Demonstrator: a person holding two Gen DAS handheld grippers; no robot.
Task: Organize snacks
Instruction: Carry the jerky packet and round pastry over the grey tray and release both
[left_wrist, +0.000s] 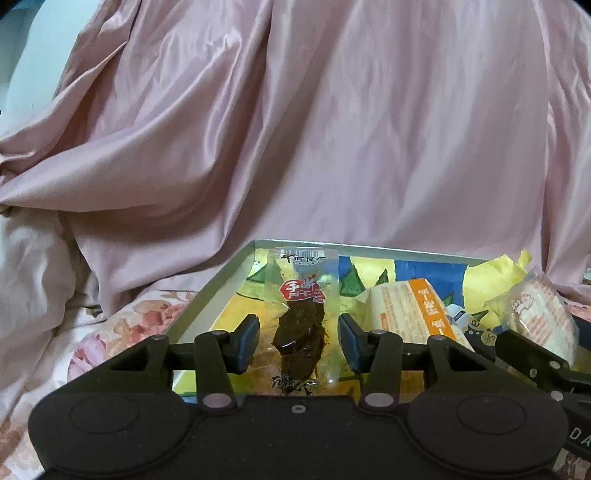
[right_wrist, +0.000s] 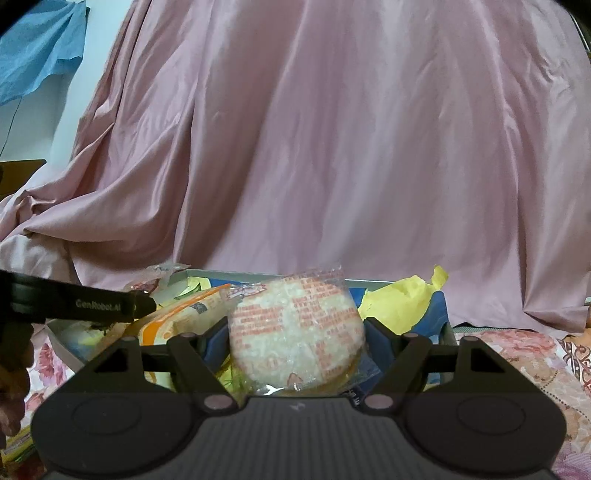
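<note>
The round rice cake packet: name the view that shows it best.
Right wrist view: the round rice cake packet fills the centre, held between the right gripper fingers, print visible. The left wrist view catches it only at the right edge, partly hidden.

Home setting, I read it as a bedroom. I'm working over a bed (left_wrist: 122, 325) with a floral-print sheet, pink and peach roses, no worktop here. A big heap of shiny pink satin fabric (left_wrist: 332, 129), likely a duvet or cover, is piled along the bed's far edge and fills most of both views. A pale wall (right_wrist: 74, 96) shows at the upper left, with a blue cloth (right_wrist: 40, 48) hanging at the top left corner in the right wrist view. A shallow cardboard box (left_wrist: 218, 284) with a colourful printed bottom sits on the sheet, holding packaged snacks.
</note>
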